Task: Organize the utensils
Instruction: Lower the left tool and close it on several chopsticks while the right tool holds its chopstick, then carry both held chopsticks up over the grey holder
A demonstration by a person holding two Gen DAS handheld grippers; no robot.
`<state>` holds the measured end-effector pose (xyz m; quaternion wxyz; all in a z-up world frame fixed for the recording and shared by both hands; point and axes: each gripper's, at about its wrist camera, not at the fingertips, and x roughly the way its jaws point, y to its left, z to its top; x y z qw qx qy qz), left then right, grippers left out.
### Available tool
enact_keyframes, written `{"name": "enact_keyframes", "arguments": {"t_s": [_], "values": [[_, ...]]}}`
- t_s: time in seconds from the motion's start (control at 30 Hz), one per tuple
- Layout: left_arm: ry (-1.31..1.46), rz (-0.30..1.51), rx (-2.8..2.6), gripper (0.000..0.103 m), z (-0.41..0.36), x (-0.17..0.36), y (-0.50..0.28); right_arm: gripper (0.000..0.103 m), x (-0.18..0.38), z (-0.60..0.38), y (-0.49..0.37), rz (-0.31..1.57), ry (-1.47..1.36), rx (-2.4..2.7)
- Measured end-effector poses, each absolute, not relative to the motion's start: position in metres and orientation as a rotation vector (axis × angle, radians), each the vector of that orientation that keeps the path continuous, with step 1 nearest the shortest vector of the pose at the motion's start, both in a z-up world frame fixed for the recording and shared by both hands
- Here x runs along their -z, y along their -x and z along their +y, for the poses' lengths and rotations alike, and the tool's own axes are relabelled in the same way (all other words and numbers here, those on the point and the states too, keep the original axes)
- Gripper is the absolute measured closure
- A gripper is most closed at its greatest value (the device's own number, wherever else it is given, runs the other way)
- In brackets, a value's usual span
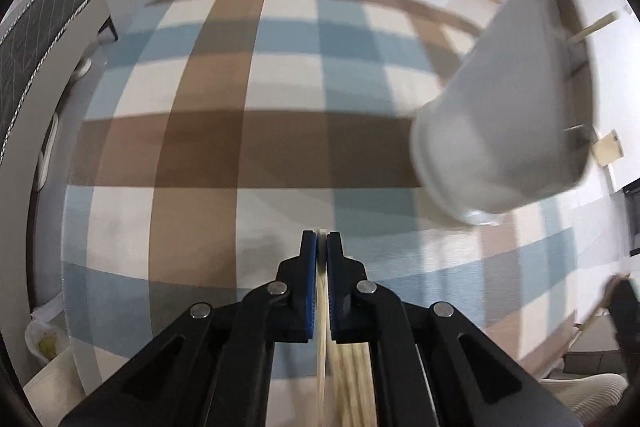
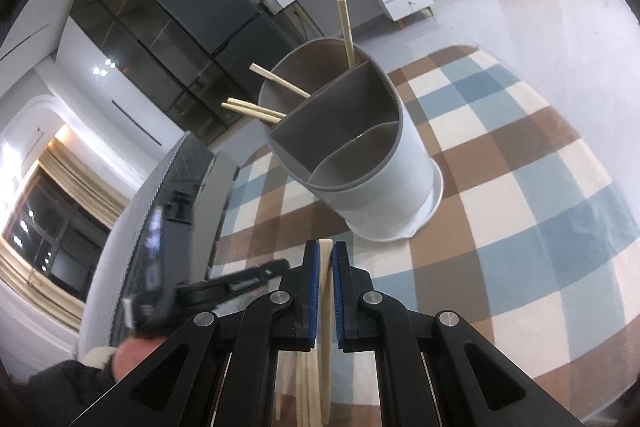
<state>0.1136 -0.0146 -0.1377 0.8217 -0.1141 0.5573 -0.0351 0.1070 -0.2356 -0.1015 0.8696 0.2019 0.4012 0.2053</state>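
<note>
Both tongs are pinched tight on pale wooden chopsticks above a checked rug of brown, blue and cream: the left gripper (image 1: 322,241) has its blue pads closed on a single thin chopstick (image 1: 321,307) that runs back between the black arms, and the right gripper (image 2: 326,251) clamps another chopstick (image 2: 325,291) the same way, its squared tip showing just past the pads. Standing on the rug (image 2: 520,195) just ahead of the right gripper is the utensil holder (image 2: 360,163), a white round tub with a grey rim and brown inner walls that split it into three compartments. Four chopsticks already lean out of the far compartment, one nearly upright and three slanting over the left rim; the two nearer compartments look bare as far as can be seen, though their floors are hidden by the walls. In the left wrist view the same holder (image 1: 500,131) is smeared by motion blur at the right edge, its contents hard to read. Further light wooden sticks lie under each gripper, mostly hidden by the arms and impossible to count. Part of the left gripper and a hand (image 2: 132,355) show blurred at the lower left of the right wrist view.
</note>
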Motion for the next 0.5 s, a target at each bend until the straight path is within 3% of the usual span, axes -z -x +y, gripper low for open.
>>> {"name": "enact_keyframes", "arguments": {"t_s": [0.33,0.5], "values": [[0.315,0.929,0.116,0.102,0.010,0.054,-0.056,0.097,0.072,-0.227,-0.072,0.708,-0.309,-0.424],[0.320,0.893,0.145,0.102,0.006,0.040,-0.044,0.097,0.058,-0.219,-0.053,0.658,-0.263,-0.422]]}}
